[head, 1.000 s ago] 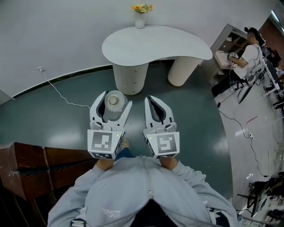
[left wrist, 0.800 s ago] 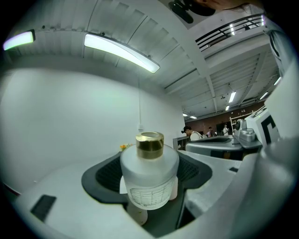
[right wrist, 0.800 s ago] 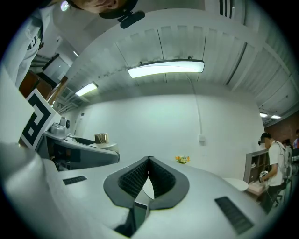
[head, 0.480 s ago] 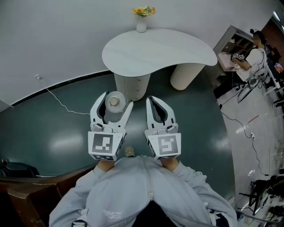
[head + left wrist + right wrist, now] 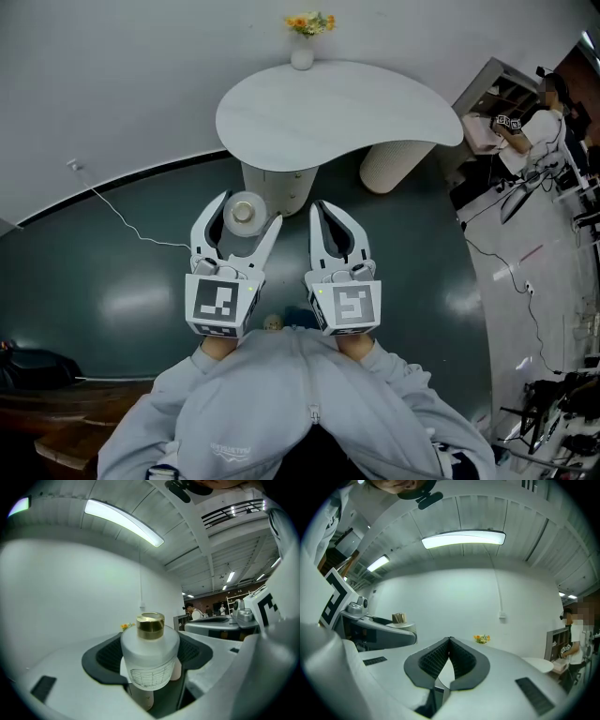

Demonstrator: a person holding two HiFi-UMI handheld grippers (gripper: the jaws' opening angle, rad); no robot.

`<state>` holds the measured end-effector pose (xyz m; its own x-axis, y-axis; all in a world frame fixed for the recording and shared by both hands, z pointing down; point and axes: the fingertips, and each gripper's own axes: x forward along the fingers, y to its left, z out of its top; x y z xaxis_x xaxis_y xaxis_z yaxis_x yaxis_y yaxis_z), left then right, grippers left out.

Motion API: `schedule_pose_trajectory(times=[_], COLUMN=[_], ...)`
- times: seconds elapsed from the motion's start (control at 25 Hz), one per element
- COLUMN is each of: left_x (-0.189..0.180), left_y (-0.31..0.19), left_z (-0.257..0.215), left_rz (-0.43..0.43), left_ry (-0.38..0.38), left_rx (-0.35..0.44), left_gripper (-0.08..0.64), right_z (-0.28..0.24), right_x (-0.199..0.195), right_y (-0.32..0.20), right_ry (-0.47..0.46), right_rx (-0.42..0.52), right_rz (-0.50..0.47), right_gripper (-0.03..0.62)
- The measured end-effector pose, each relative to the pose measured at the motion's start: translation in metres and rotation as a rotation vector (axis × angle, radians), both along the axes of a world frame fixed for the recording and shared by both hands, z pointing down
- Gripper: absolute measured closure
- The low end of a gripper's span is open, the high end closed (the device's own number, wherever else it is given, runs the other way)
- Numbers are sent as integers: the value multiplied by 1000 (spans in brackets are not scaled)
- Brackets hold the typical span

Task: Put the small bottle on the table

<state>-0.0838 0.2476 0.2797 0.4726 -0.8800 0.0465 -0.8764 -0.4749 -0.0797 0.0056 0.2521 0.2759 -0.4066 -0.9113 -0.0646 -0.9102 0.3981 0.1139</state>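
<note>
We hold both side by side, pointing to 12 o'clock — left tongs (image 5: 246,208) pinching the upright small bottle (image 5: 150,656), right tongs (image 5: 325,206) pressed together — the worktop's (image 5: 375,103) near edge just ahead.

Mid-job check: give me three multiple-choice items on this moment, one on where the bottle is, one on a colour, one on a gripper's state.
1. Where is the small bottle?
A. On the floor
B. Between the jaws of the left hand-held gripper
C. In a drawer

2. What colour is the bottle's cap?
A. Gold
B. Black
C. Red

3. How do the jaws of the right hand-held gripper stand?
A. Together, with nothing between them
B. Wide apart
C. Shut on a cup

Answers:
1 B: the left gripper view shows the jaws closed on the bottle's body.
2 A: the cap shines gold above the frosted white body.
3 A: the right gripper view shows the pads meeting at the tips, with nothing held.
</note>
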Motion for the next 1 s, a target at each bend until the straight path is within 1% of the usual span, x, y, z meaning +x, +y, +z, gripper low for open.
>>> schedule_pose_trajectory(times=[0.32, 0.56, 0.84, 1.0], left_x=[6, 14, 32, 43], left_y=[-34, -77, -134, -164], left_z=[4, 0, 5, 2], left_rz=[-6, -20, -53, -78], left_ry=[2, 2, 12, 12], left_rx=[6, 13, -8, -3], left_gripper=[227, 227, 227, 226], right_z=[3, 1, 5, 4], right_x=[2, 8, 28, 43], right_y=[-38, -84, -145, -177], right_ry=[-6, -4, 1, 5], right_rx=[12, 15, -5, -9], right_rz=[-27, -55, -86, -104], right_gripper=[566, 566, 566, 566])
